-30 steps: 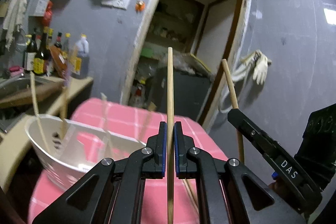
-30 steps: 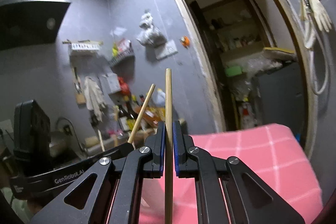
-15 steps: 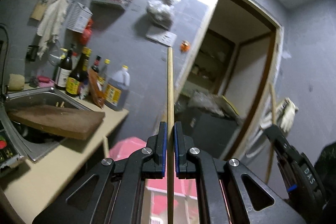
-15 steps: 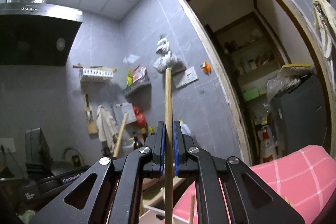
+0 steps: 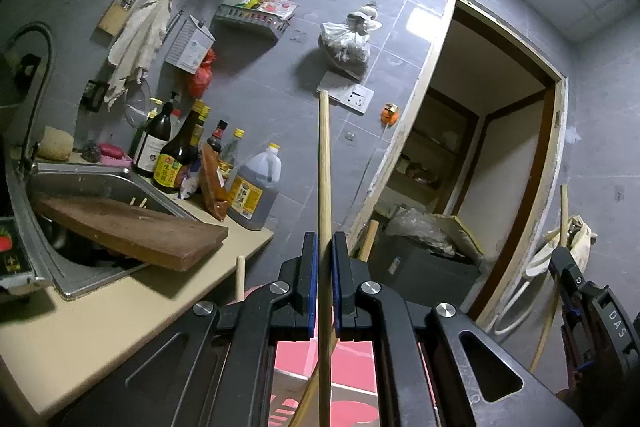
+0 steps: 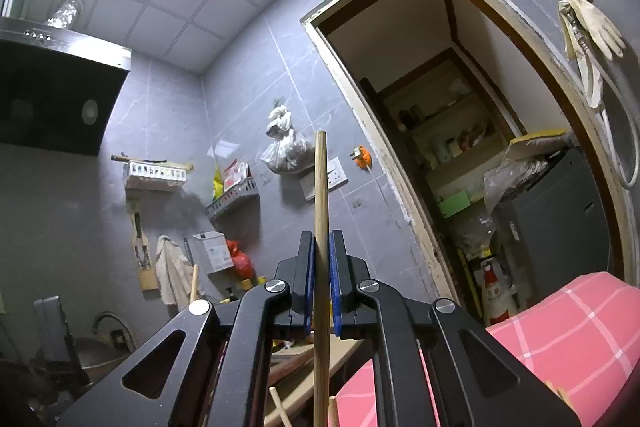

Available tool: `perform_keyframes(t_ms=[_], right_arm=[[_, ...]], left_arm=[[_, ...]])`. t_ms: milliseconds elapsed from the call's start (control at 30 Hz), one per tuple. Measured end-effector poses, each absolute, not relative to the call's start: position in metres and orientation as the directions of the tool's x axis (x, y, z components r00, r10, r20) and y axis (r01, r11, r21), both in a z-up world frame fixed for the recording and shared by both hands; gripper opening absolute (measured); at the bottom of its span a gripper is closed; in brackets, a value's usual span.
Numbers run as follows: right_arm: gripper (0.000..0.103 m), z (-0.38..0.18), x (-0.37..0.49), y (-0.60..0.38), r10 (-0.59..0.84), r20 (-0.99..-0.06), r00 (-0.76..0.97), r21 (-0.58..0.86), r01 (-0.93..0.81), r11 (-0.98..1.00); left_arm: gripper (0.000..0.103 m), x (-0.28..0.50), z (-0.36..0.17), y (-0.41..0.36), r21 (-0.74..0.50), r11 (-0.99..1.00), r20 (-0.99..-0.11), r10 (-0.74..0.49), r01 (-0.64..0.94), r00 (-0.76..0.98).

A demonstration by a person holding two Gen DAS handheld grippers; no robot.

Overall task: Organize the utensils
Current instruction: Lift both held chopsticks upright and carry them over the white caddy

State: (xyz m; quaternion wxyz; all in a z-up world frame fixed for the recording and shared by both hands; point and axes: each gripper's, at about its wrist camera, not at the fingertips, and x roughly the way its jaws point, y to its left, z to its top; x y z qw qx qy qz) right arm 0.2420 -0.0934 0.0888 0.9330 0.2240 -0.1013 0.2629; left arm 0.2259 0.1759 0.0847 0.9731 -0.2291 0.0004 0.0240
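Note:
My left gripper (image 5: pixel 322 247) is shut on a wooden chopstick (image 5: pixel 323 163) that stands upright between its blue pads. My right gripper (image 6: pixel 321 247) is shut on another wooden chopstick (image 6: pixel 321 183), also upright. Both grippers are raised and tilted up toward the wall. The right gripper shows at the right edge of the left wrist view (image 5: pixel 588 311), with its chopstick (image 5: pixel 563 211) sticking up. Tips of other chopsticks (image 5: pixel 240 277) poke up below the left gripper. The white holder seen earlier is out of view.
A pink checked table (image 6: pixel 568 327) lies below. A beige counter (image 5: pixel 100 315) with a steel sink (image 5: pixel 48 259), a wooden board (image 5: pixel 128 231) and bottles (image 5: pixel 176 155) stands on the left. A doorway (image 5: pixel 480 163) opens ahead.
Both grippers have lifted and tilted upward with their chopsticks held. The white holder and most of the pink table have dropped out of view.

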Motion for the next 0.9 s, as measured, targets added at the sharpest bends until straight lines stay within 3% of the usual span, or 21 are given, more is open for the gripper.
perform_keyframes(t_ms=[333,900], right_arm=[[0.005,0.090,0.242,-0.086,0.408,0.320,0.855,0.326,-0.504,0.800],[0.005,0.065,0.251,-0.071,0.444,0.189,0.876,0.307,-0.483,0.820]], left_arm=[[0.004,0.223,0.078,0.172,-0.438,0.897,-0.005,0.065,-0.060,0.998],[0.004,0.225,0.059,0.152,-0.359,0.931,-0.048,0.055,-0.068,0.997]])
